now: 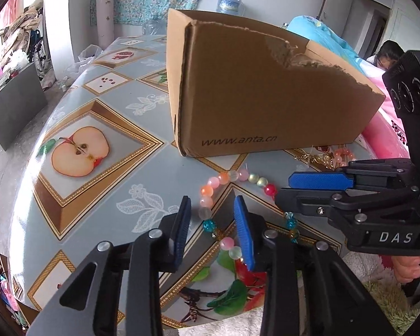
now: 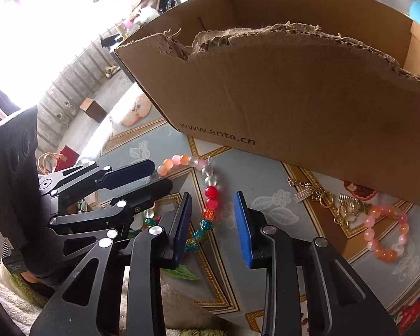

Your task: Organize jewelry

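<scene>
Both grippers, left (image 1: 213,225) and right (image 2: 214,225), straddle the necklace (image 1: 229,177), fingers apart, unclamped; pinch squarely, lift together into box (image 1: 266,98)

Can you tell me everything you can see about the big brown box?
The cardboard box is plain brown corrugated card, open at the top, with its near wall's upper edge ripped ragged. A web address is printed low on that wall. It stands upright on the fruit-patterned tablecloth, behind the bead necklace. A gold chain lies at its base. Neither gripper touches it.
</scene>
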`<state>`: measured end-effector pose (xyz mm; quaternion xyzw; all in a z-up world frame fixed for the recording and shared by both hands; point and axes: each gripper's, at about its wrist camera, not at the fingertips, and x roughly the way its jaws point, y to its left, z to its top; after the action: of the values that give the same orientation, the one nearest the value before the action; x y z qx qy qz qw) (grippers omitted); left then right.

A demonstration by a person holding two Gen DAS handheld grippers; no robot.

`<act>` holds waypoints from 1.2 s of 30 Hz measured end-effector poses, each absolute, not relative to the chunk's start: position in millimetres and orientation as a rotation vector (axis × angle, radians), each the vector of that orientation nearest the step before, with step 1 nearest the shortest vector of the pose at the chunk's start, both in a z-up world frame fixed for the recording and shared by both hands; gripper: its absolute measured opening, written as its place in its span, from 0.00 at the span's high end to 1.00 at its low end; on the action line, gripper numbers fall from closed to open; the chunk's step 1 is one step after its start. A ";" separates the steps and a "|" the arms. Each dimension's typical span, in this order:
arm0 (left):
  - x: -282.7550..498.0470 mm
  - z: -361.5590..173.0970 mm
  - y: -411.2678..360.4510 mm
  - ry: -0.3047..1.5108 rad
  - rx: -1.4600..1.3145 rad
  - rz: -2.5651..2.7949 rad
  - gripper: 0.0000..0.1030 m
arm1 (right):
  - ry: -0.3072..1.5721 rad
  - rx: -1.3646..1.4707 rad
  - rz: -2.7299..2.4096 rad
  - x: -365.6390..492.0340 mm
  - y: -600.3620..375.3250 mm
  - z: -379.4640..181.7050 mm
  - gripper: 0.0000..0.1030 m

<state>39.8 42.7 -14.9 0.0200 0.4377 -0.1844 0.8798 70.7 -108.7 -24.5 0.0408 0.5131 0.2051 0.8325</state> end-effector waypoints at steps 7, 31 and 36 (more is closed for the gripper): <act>45.5 -15.7 40.0 0.905 0.071 -0.352 0.86 | 1.082 0.043 0.429 75.3 -102.1 -27.0 0.85; 5.4 60.3 42.1 0.767 -0.044 -0.441 0.91 | 0.895 0.089 0.468 23.7 -141.2 36.5 0.93; 1.0 108.8 31.5 0.643 -0.014 -0.513 0.91 | 0.778 0.099 0.485 17.4 -157.2 74.8 0.93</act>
<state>1.0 31.5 108.8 -0.0066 0.3123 -0.2495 0.9166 17.4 -157.2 74.8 0.0476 0.3752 0.2340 0.8957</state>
